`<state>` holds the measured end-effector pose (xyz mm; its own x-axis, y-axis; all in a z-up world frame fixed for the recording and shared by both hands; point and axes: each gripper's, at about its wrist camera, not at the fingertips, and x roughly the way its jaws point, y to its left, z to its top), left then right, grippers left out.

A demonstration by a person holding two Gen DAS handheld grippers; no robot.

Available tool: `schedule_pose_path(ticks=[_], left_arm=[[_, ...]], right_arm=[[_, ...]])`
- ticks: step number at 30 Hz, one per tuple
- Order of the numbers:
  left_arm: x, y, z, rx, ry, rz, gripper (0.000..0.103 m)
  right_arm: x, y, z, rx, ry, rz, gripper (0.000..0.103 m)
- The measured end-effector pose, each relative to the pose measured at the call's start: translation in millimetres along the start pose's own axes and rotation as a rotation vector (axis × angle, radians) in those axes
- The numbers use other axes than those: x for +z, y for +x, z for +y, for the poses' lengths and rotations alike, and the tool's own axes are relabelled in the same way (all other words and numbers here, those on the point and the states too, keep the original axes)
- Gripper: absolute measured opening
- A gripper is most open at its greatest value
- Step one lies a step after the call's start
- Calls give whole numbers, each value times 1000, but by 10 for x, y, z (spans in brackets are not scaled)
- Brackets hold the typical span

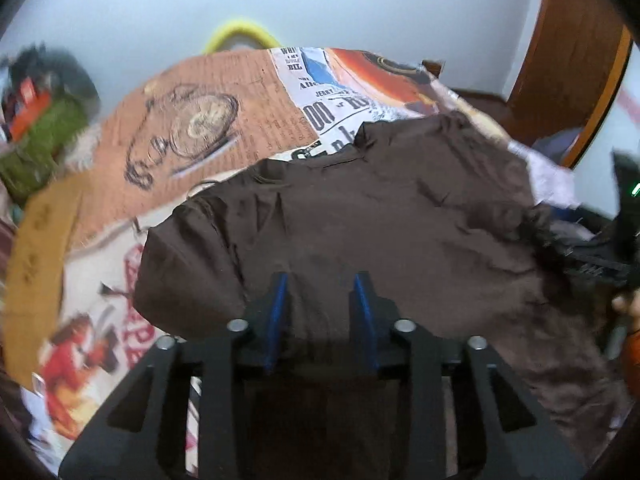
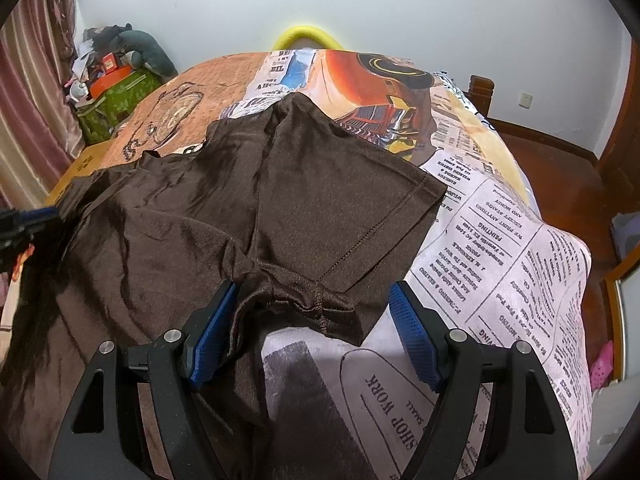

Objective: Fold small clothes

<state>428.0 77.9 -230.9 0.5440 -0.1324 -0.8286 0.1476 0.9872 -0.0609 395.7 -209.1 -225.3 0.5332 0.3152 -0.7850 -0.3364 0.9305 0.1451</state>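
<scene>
Left tongs (image 1: 322,280): released, jaws part-spread above the brown T-shirt (image 1: 380,216), gripping nothing. Right tongs (image 2: 314,300): released, jaws wide, straddling the bunched sleeve seam (image 2: 308,298). T-shirt lies spread on the newspaper-print bedsheet (image 2: 500,240).

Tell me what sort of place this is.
Probably a bedroom at home. A bed with a printed newspaper-pattern bedspread serves as the work surface under the brown garment, curtains hang at the left, and a cluttered box of belongings sits beside the bed.

brown shirt (image 2: 248,200) on bedspread (image 2: 500,240) | right gripper (image 2: 312,308) fingers apart
</scene>
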Motion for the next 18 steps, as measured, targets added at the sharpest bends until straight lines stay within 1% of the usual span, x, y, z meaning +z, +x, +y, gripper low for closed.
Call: schedule_pose_path(ticks=[2, 3, 4, 5, 6, 8, 9, 11, 14, 16, 18], left_arm=[[20, -114, 101, -29, -53, -25, 47], [41, -217, 226, -27, -91, -44, 50], [49, -279, 273, -14, -108, -56, 56], [65, -371, 391, 10, -126, -77, 61], [53, -428, 431, 34, -134, -90, 62], [58, -525, 644, 113, -168, -106, 66], [61, -529, 771, 143, -194, -99, 67], [36, -505, 1009, 176, -242, -81, 67], [19, -322, 1304, 239, -301, -31, 67], [-10, -143, 1548, 243, -357, 14, 67], [-49, 53, 1785, 217, -428, 63, 67]], right_arm=[[-1, 2, -4, 4, -3, -1, 74], [1, 3, -6, 5, -2, -1, 74], [-6, 1, -4, 7, -2, -2, 74], [-7, 3, -3, 8, -1, -2, 74], [-8, 5, -8, 9, 0, -4, 75], [-14, 4, -5, 11, 2, -6, 75], [-16, 5, -4, 11, 3, -8, 75], [-19, 7, -9, 12, 4, -9, 75], [-21, 7, -8, 12, 4, -8, 75], [-22, 7, -6, 12, 3, -8, 75], [-19, 7, -9, 11, 3, -8, 75]])
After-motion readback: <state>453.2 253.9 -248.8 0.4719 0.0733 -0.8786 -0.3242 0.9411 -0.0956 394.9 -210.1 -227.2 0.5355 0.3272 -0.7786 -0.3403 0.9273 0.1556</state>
